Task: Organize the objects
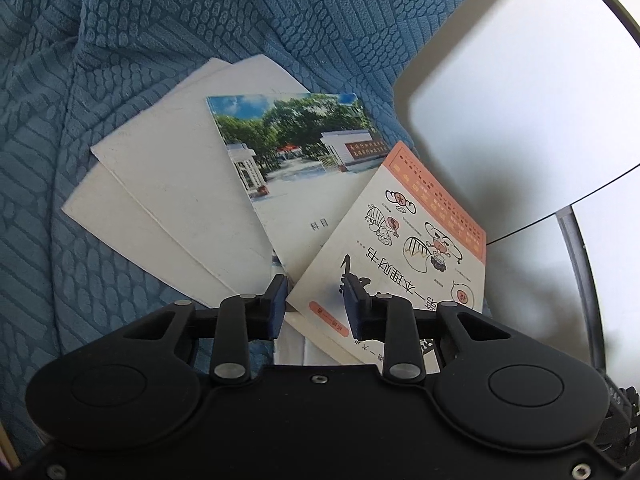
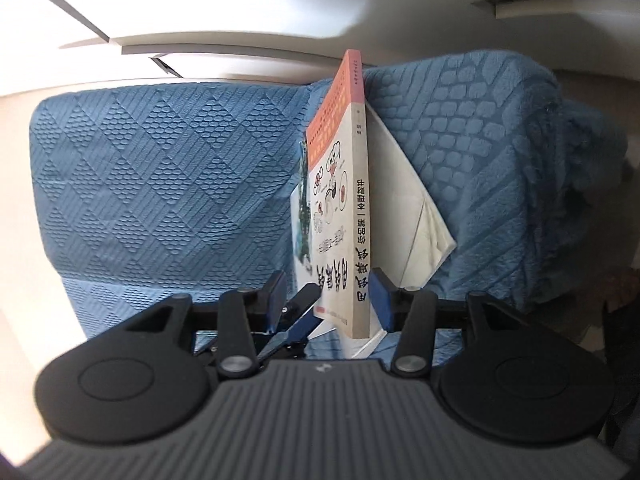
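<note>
Blue textured sofa cover [image 1: 120,60], one, quilted in diamonds and scales, spread across seat and back cushions [image 2: 160,180]; white wall and panels behind it, bright and blurred;

Books and booklets, four counted in the left wrist view, fanned in an overlapping pile on the cover: two plain white booklets [image 1: 160,184] lowest, one lapping the other; one booklet with a photograph of trees and a gate [image 1: 296,148] lying over them; one cartoon-covered book [image 1: 404,248] with an orange band, uppermost and nearest the camera, one corner raised;

Left gripper [image 1: 316,300], one, black with blue pads; its jaws sit moderately apart, astride the near corner of the cartoon-covered book, one finger under the cover edge and one over it; whether the pads press the book I cannot tell;

Right gripper [image 2: 332,300], one, same make; jaws spread wide to either side of the cartoon-covered book's [image 2: 344,184] spine, gaps visible on both sides;

Shown only in the right wrist view: the book's spine with printed title, the white pages [image 2: 416,208] behind it, and the left gripper's fingers [image 2: 300,308] reaching in from below-left; shown only in the left wrist view: the full fan of four and the cartoon cover face
</note>
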Demonstrator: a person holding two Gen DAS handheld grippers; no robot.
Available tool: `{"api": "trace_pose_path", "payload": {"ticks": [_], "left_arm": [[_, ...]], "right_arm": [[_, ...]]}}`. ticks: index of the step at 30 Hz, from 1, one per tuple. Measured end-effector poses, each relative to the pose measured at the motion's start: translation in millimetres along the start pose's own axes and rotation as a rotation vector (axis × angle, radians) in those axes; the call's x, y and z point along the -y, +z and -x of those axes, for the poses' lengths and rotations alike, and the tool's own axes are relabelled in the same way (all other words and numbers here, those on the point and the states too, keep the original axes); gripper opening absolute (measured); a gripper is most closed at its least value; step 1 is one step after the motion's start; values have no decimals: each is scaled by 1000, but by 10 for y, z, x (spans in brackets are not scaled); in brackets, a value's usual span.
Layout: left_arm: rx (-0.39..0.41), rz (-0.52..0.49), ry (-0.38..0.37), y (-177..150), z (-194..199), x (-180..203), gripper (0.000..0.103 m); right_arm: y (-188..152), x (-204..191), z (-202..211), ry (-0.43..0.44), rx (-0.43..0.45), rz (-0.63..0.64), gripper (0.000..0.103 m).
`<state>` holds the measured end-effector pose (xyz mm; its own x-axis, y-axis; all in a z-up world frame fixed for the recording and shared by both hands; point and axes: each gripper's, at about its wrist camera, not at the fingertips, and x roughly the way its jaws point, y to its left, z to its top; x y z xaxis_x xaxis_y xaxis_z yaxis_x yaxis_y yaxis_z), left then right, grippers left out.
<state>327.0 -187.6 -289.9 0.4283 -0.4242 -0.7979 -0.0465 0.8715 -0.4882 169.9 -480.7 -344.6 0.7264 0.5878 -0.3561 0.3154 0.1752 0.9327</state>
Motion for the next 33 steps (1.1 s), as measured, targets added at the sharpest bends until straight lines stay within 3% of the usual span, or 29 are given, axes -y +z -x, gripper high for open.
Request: {"api": "trace_pose_path", "payload": {"ticks": [4, 10, 16, 18, 25, 30, 33], "left_arm": [[1, 31, -17, 20, 21, -61, 36], [15, 89, -25, -26, 151, -192, 53], [14, 176, -77, -274, 347, -351, 57], [28, 188, -101, -346, 396, -365, 57], [65, 158, -59, -199, 314, -309, 57], [55, 168, -30, -150, 147, -296, 52], [55, 167, -22, -172, 95, -251, 44]], "right_arm": [[47, 57, -19, 90, -12, -66, 49], [58, 10, -132, 107, -49, -58, 49], [71, -11, -255, 207, -87, -61, 47], [78, -52, -274, 184, -79, -48, 47], [195, -173, -175, 26, 46, 94, 48], [520, -389, -181, -112, 161, 244, 48], [719, -471, -281, -157, 171, 313, 60]]}}
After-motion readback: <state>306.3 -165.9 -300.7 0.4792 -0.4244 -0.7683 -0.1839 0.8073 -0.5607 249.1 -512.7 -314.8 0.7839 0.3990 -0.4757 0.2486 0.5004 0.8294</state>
